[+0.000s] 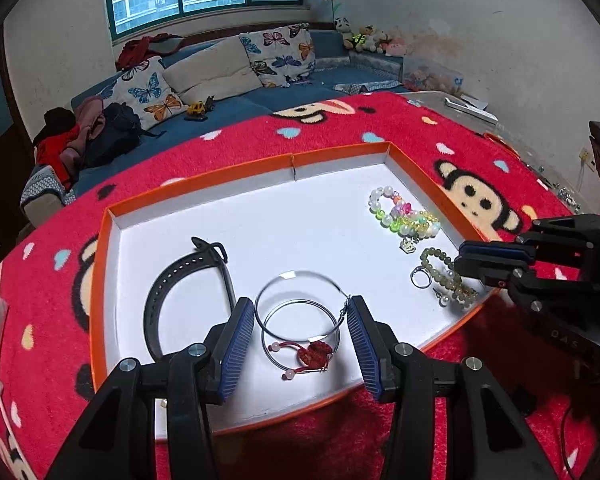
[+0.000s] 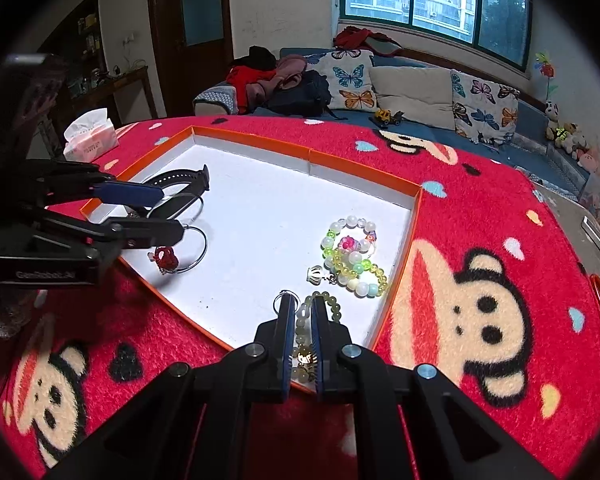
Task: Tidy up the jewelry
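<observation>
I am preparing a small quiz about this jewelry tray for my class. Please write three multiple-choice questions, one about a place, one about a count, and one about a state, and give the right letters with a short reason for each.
1. Where does the black watch strap lie in the tray?
A. Beside the silver hoops, on the side away from the beads
B. On top of the colourful bead bracelet
C. On the red blanket outside the tray

2. How many large silver hoops are in the tray?
A. One
B. Two
C. Four

3. What is the right gripper doing?
A. It stands wide open over bare tray
B. It is shut on the pale green bead bracelet
C. It holds the watch strap

Answers:
1 A, the strap lies next to the hoops, far from the colourful bead bracelet.
2 B, two overlapping hoops show.
3 B, its pads close around the green beads.
</observation>
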